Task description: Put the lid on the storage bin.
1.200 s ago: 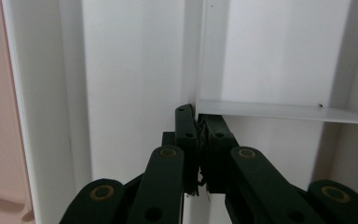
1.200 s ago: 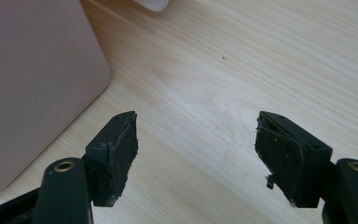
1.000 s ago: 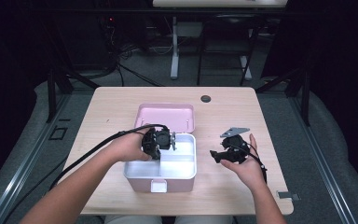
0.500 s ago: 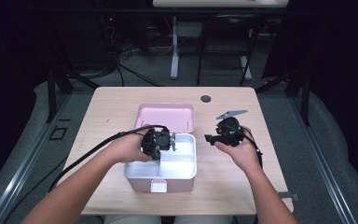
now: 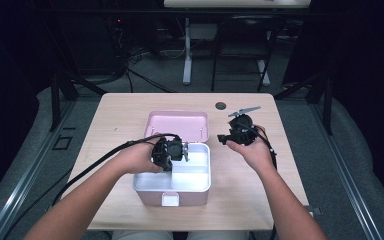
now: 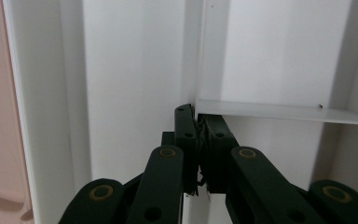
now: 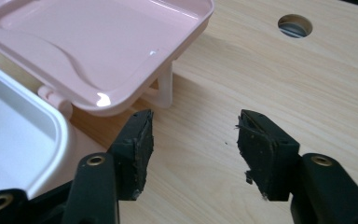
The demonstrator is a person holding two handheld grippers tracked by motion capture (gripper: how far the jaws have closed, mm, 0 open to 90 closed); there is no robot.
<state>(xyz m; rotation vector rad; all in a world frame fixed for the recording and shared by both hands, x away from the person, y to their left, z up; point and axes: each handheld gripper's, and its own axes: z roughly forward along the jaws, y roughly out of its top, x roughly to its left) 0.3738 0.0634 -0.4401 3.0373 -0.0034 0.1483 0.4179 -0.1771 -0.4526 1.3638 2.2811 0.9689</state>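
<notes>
**Divider pinched, right side moving up to the lid**

I have the left gripper [image 5: 172, 151] down inside the white tray of the pink lunch box [image 5: 172, 172], centre of the high view, its fingers [image 6: 186, 135] clamped narrow on the white divider [image 6: 279, 111]. My right gripper [image 7: 193, 135] hangs over the bench [image 7: 270, 93] just right of the open lid [image 7: 98, 46]; its jaws have just been closing, half-wide, nothing between them. I judge the next move is to reach the lid's edge while the left steadies the box.

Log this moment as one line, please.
left gripper: shut on divider in lunch box | right gripper: open, fingers just closing, nothing between | lid: open
</notes>
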